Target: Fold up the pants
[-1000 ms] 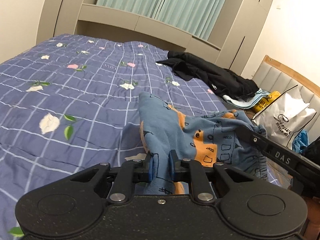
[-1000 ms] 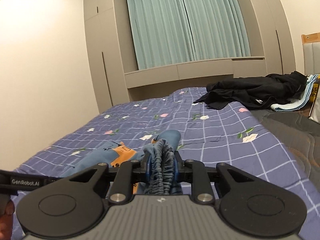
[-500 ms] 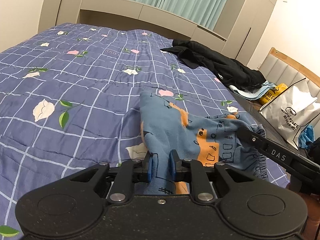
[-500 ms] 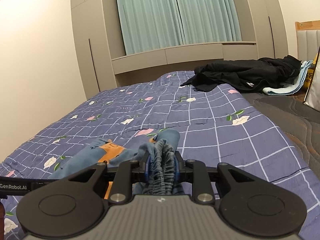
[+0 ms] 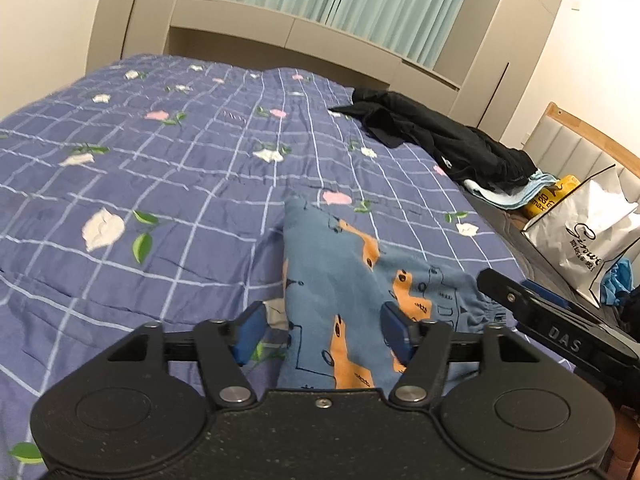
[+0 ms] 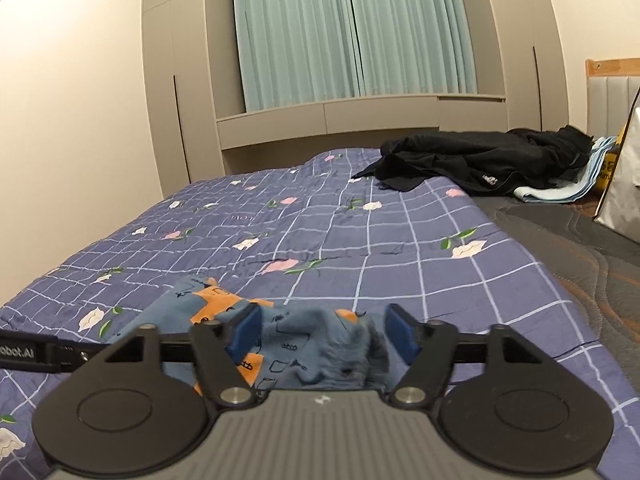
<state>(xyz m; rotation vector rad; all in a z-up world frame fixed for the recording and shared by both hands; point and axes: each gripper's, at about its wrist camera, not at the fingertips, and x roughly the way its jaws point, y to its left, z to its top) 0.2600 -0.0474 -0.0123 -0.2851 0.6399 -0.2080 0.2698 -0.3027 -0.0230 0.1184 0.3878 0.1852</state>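
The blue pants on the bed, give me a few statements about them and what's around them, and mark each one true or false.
1. The blue pants carry orange patches. True.
2. The pants lie on a plain white sheet. False: they lie on a purple checked quilt with flowers.
3. A dark jacket lies on the far side of the bed. True.
4. The left tool is clamped shut on the pants. False: its jaws are opening, with the cloth lying between them.
5. The curtains are red. False: they are pale green.
6. A white bag stands at the right of the left wrist view. True.
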